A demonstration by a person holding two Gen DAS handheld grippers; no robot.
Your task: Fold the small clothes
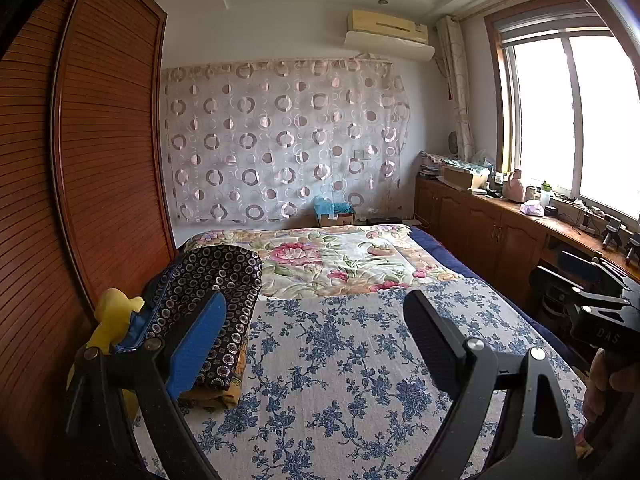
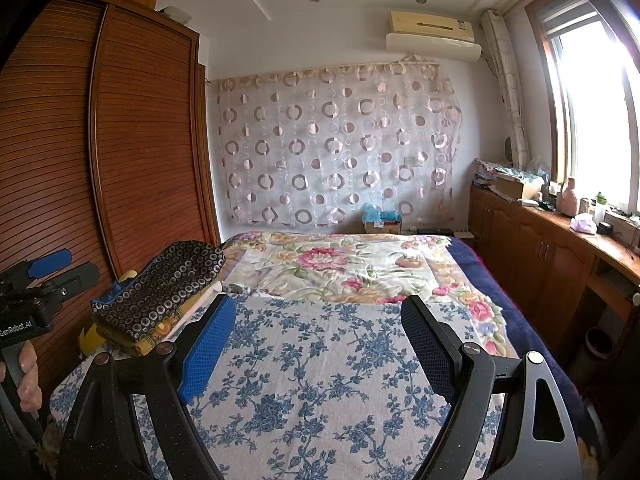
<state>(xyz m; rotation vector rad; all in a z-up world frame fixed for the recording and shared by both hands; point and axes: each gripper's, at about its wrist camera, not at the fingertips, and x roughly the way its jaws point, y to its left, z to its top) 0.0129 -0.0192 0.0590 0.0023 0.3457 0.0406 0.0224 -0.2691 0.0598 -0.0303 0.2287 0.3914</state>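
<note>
A stack of folded clothes lies at the left edge of the bed, topped by a dark garment with a ring pattern; orange and blue cloth shows beneath it. My left gripper hovers open over the blue-flowered sheet, its blue pad just right of the stack, nothing between the fingers. My right gripper is open too, over the same sheet with nothing in it. Each gripper appears at the edge of the other's view: the right gripper, the left gripper.
A rose-patterned quilt covers the far half of the bed. A slatted wooden wardrobe stands close on the left, with a yellow object beside the stack. Low cabinets with clutter run under the window on the right. A cardboard box sits beyond the bed.
</note>
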